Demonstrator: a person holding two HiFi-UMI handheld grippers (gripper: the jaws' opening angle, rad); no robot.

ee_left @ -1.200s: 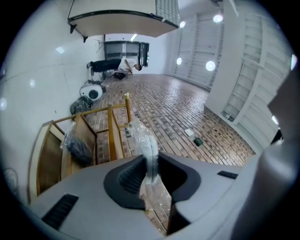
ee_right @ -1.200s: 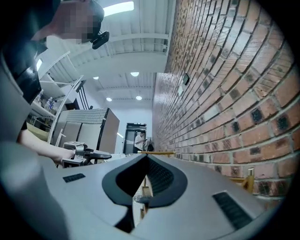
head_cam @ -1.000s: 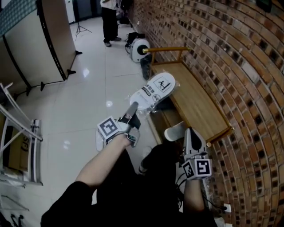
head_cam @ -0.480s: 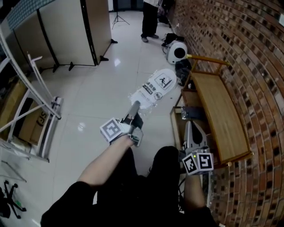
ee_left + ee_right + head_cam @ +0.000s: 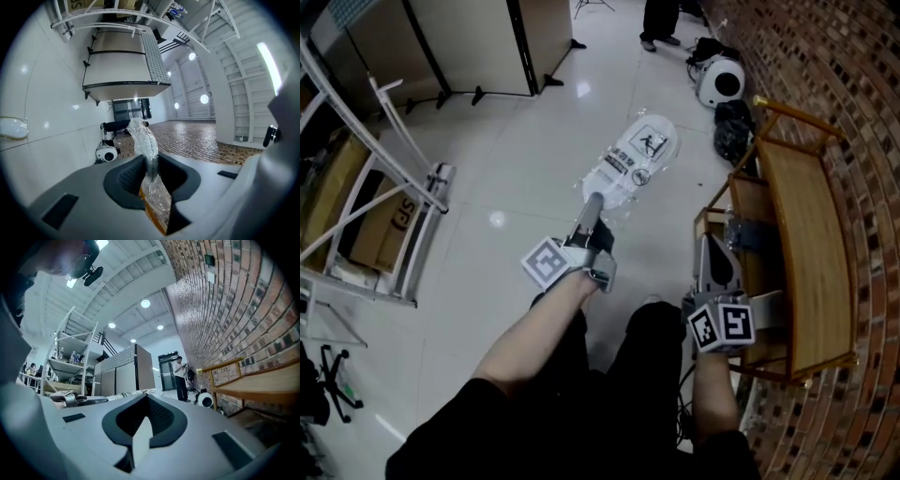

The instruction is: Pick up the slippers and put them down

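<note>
The slippers [image 5: 639, 159], a flat white pair sealed in crinkly clear plastic, hang over the glossy white tiled floor [image 5: 516, 141], to the left of the slatted wooden bench [image 5: 802, 244] by the brick wall. Their black print shows a figure in a square frame and a round emblem; the lines of characters are too small to read. The left claw [image 5: 593, 202] is clenched on the wrapper's edge. The right claw [image 5: 710, 246] is closed and empty
</note>
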